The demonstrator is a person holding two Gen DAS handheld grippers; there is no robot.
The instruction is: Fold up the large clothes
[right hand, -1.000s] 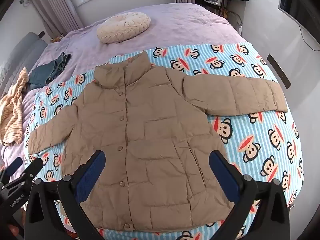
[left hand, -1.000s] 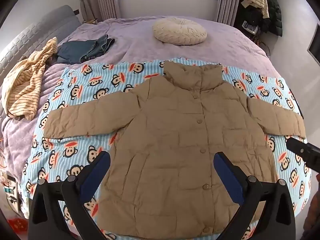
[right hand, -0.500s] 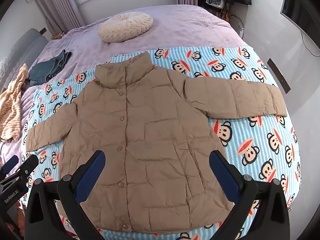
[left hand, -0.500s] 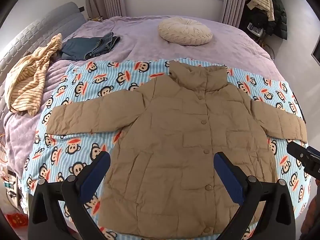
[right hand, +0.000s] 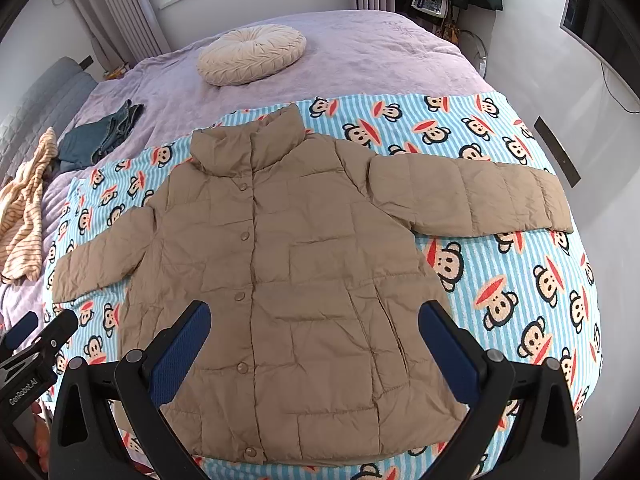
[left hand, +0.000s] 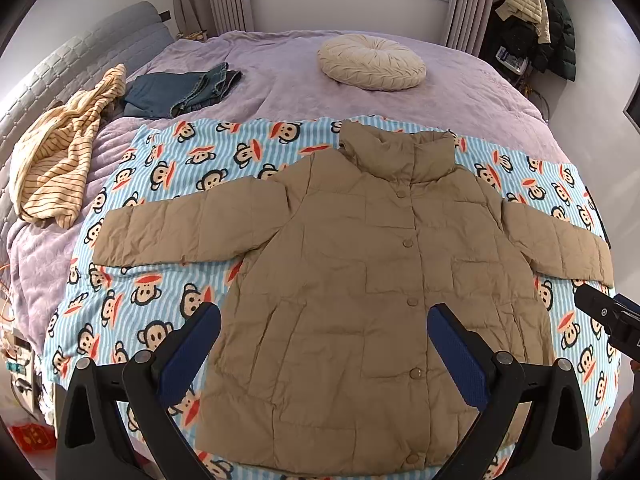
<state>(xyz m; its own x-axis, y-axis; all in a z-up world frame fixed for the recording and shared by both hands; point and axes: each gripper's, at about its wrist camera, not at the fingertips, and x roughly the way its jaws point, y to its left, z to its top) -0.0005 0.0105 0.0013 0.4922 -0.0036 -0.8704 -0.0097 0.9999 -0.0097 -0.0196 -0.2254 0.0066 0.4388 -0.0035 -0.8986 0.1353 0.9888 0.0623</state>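
Jacket flat, buttoned, sleeves spread, collar up.

Reading "GenRobot.AI" in white letters on the black body of the left gripper, seen at the right wrist view's left edge

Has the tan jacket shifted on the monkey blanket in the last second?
No. The tan jacket keeps its place on the monkey blanket: its sleeves cover the same monkey prints. Only the cameras have drifted.
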